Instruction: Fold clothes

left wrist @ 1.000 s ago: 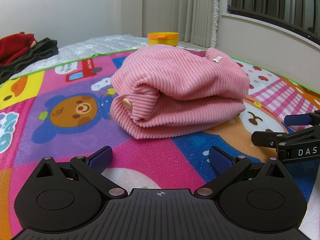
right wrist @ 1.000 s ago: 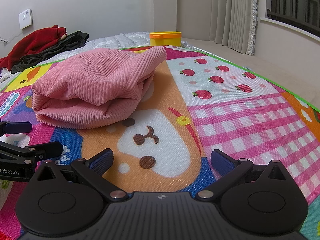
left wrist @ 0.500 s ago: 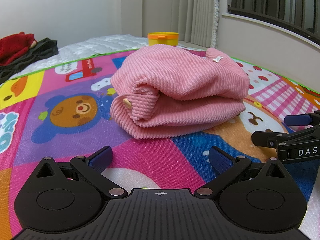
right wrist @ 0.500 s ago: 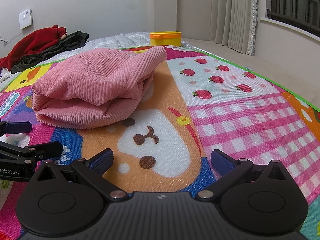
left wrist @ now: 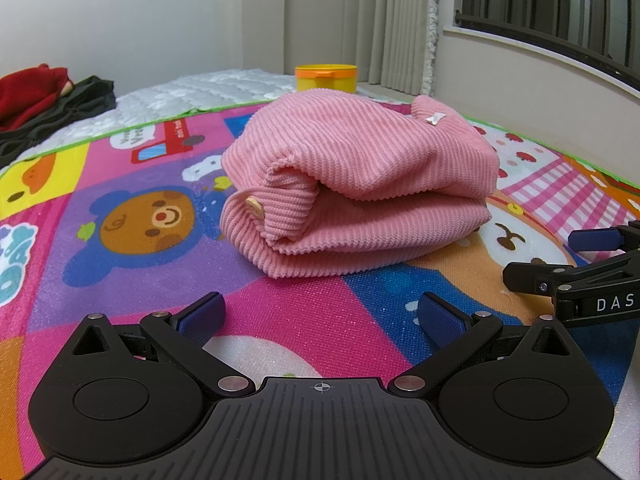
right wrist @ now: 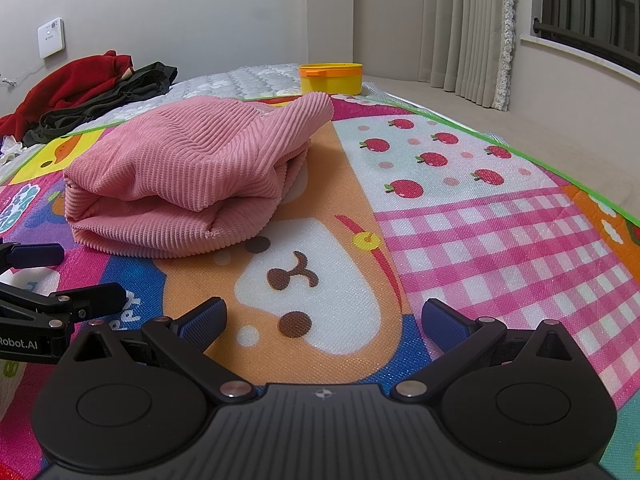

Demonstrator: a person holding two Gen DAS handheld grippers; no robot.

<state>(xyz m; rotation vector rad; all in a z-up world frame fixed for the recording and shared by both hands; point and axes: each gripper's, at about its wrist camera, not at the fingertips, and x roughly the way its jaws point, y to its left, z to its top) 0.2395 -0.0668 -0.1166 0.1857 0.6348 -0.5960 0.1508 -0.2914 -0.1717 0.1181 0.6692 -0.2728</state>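
A pink corduroy garment (left wrist: 356, 188) lies folded in a thick bundle on the colourful play mat (left wrist: 120, 208); a button shows at its left end. It also shows in the right wrist view (right wrist: 192, 176). My left gripper (left wrist: 320, 314) is open and empty, low over the mat just in front of the bundle. My right gripper (right wrist: 324, 320) is open and empty, to the right of the left one, in front of the bundle's right end. Each gripper shows at the edge of the other's view.
A yellow tub with an orange rim (right wrist: 331, 78) stands behind the mat. A heap of red and dark clothes (right wrist: 84, 92) lies at the back left on a white quilted pad (left wrist: 192, 92). Curtains (right wrist: 468, 24) and a window sill are at the right.
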